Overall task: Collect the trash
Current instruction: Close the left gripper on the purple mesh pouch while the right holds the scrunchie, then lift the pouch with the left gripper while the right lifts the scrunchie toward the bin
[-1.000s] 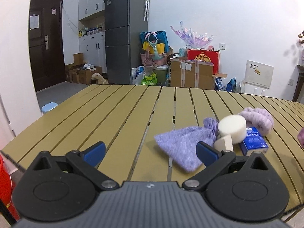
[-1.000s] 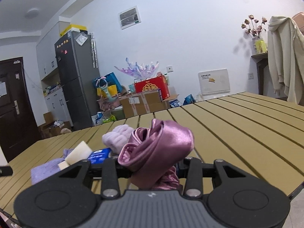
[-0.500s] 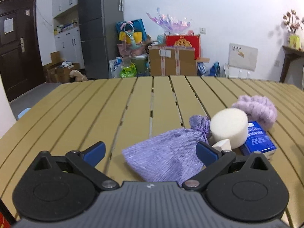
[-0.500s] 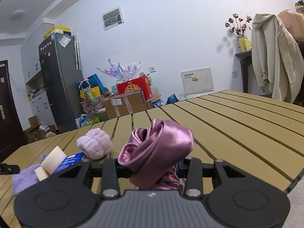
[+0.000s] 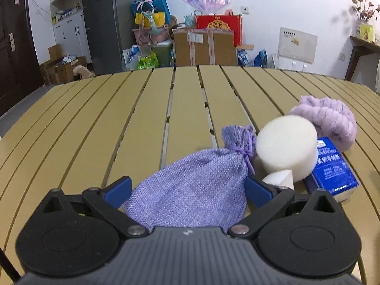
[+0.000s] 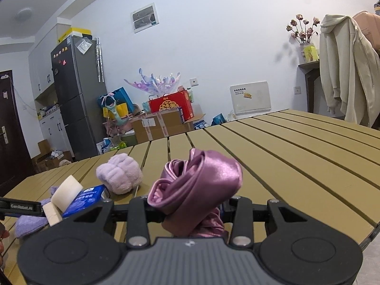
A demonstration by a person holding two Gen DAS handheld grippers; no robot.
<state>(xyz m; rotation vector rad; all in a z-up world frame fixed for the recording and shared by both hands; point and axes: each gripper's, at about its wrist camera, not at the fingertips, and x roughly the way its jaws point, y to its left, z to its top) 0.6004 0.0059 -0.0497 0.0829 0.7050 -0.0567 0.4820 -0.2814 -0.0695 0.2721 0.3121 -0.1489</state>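
While the right tool (image 6: 190, 216) stays clamped on the crumpled mauve satin cloth (image 6: 197, 185), the left tool (image 5: 187, 190), spread wide, straddles the lilac woven drawstring pouch (image 5: 190, 190) on the slatted tabletop (image 5: 118, 128); close squarely on its bulk.

Bright, even indoor light – soft shadows, sharp focus, strong fisheye bending at edges.

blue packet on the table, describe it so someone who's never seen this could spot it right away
On the slatted yellow table, look at the small cluster of things on the right side in the left wrist view. The blue packet lies flat there, beside the white foam cylinder and in front of the fluffy purple ball. It is the only glossy, box-shaped, printed thing among them.
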